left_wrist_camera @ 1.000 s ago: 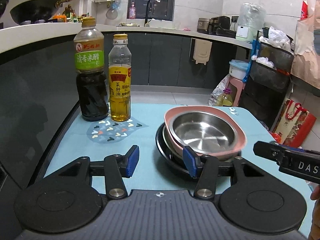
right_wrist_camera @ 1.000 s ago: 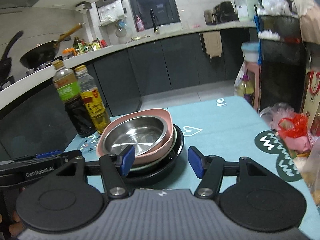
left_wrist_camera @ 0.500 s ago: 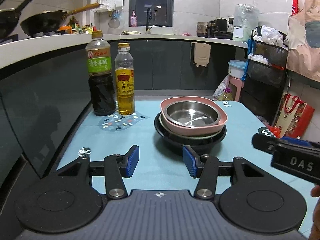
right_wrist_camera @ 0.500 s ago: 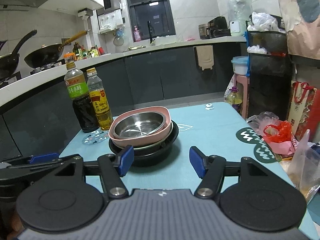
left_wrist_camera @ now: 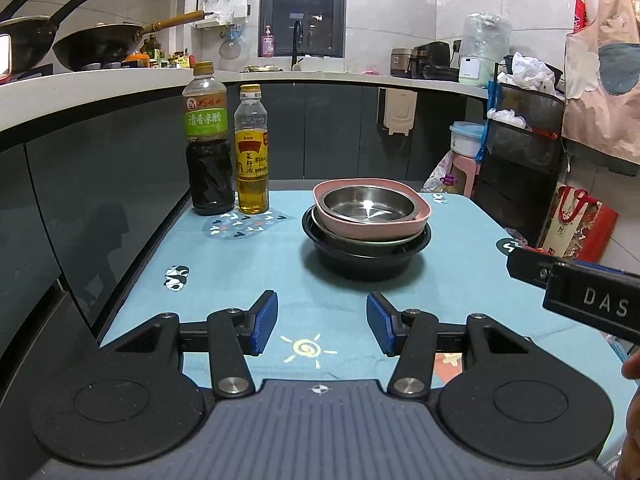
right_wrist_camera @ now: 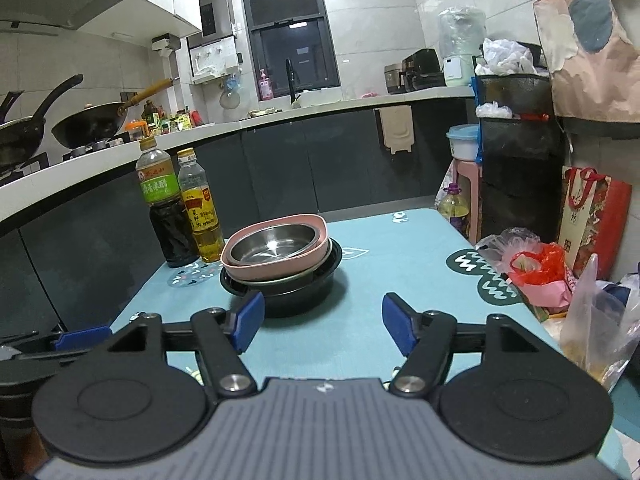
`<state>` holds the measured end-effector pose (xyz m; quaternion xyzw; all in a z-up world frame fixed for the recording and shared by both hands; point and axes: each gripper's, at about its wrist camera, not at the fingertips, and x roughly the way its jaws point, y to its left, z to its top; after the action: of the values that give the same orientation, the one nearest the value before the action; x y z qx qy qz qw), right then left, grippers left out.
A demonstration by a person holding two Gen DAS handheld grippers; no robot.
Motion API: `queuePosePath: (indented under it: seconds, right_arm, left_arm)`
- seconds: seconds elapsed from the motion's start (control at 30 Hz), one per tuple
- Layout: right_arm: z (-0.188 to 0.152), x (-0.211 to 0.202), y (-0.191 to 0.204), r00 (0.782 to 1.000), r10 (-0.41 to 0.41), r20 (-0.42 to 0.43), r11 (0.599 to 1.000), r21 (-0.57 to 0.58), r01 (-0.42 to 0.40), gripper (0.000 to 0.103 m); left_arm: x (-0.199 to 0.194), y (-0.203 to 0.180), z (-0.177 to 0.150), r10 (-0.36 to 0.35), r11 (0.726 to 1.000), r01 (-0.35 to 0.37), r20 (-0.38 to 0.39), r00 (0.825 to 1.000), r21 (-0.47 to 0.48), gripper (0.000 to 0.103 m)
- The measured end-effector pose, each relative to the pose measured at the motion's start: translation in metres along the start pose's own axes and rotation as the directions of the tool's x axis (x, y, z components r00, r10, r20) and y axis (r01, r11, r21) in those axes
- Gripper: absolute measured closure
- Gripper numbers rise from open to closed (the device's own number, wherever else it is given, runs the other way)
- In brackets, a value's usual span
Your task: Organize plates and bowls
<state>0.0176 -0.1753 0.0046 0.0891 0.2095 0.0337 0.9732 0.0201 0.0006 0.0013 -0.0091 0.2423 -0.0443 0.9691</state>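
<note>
Both open tools (left_wrist_camera: 322, 328) (right_wrist_camera: 323, 322) sit apart from the bowl stack (left_wrist_camera: 366, 220); nothing gripped.

Both hand-held grippers, left (left_wrist_camera: 322, 329) and right (right_wrist_camera: 323, 323), agape, empty

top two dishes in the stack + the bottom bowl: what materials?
Top bowl: looks like stainless steel, brushed with bright glints. Pink dish under it: matte and opaque, likely plastic or melamine, possibly ceramic. Black bowl at the bottom: glossy with a thin rim, probably plastic; I can't be sure.
</note>
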Motion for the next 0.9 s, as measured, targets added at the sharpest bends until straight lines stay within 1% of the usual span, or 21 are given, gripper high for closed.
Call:
queuePosePath:
  seconds: [0.4, 0.9]
  right_arm:
    - [-0.0043, -0.0084, 0.0089, 1.000, 0.006, 0.012, 0.999, -0.031, -0.006, 0.070]
    - [-0.0063, -0.0073, 0.0073, 1.000, 0.009, 0.004, 0.999, -0.033, -0.009, 0.070]
  left_arm:
    - [-0.0072, 0.0001, -0.0045, 0.017, 1.000, -0.017, 0.001, 1.000, 0.008, 0.056]
    - [-0.0051, -0.0034, -0.0074, 0.026, 1.000, -0.026, -0.009, 1.000, 0.015, 0.056]
